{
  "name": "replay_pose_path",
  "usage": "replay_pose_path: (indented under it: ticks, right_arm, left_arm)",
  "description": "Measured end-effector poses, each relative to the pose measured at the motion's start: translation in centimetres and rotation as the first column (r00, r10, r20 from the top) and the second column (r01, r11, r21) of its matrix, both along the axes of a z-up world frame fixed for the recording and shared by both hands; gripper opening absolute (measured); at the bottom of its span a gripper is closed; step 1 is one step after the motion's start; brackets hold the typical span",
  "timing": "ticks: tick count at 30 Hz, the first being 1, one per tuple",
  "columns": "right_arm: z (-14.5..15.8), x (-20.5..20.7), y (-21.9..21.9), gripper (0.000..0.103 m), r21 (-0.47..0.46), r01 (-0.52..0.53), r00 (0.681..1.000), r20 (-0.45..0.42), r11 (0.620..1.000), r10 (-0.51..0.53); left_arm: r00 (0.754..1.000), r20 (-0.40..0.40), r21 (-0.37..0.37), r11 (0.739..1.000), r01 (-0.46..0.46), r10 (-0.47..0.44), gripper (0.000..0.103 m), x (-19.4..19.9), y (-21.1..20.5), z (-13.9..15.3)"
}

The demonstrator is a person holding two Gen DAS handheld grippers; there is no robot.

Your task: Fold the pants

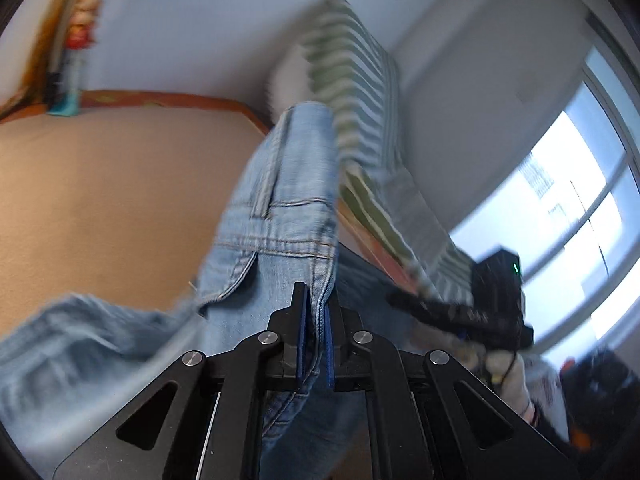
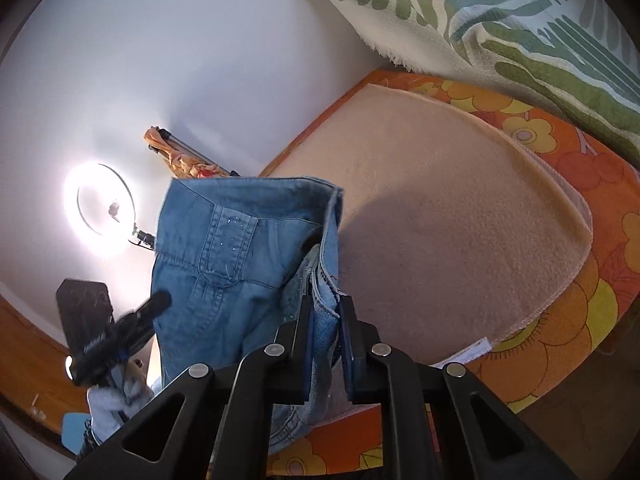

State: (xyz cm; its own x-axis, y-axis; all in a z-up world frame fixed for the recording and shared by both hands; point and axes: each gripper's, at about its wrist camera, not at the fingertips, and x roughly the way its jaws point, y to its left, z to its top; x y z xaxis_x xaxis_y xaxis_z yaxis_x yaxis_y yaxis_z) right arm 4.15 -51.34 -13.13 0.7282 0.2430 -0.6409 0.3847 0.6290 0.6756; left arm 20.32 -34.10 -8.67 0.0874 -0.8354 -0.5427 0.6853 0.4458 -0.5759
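Note:
The pants are light blue jeans, held up in the air above a beige blanket on a bed. My left gripper is shut on an edge of the jeans, with denim pinched between its blue pads. My right gripper is shut on the waistband end of the jeans, the belt loop and pocket hanging to its left. The right gripper shows blurred in the left wrist view; the left gripper shows in the right wrist view. The left view is motion-blurred.
The beige blanket lies on an orange flowered bedspread. A green and white striped pillow leans at the bed's far side. A lit ring light stands by the white wall. A window is at right.

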Motion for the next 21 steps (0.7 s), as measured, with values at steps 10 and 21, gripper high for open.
replay_pose_path:
  ticks: [10,21]
  right_arm:
    - [-1.2,-1.0,-1.0,0.009,0.049,0.022,1.0,-0.012,0.999,-0.022]
    - [-1.4,-3.8,-3.9,0.03,0.006,0.194,0.979,-0.068,0.981,-0.193]
  left_arm:
    - [0.981,-0.026,0.106,0.975,0.194,-0.192,0.005,-5.3,-5.2,-4.2]
    - [0.97,-0.041,0.156,0.957,0.245,-0.241,0.01,-7.0,-6.3,-5.6]
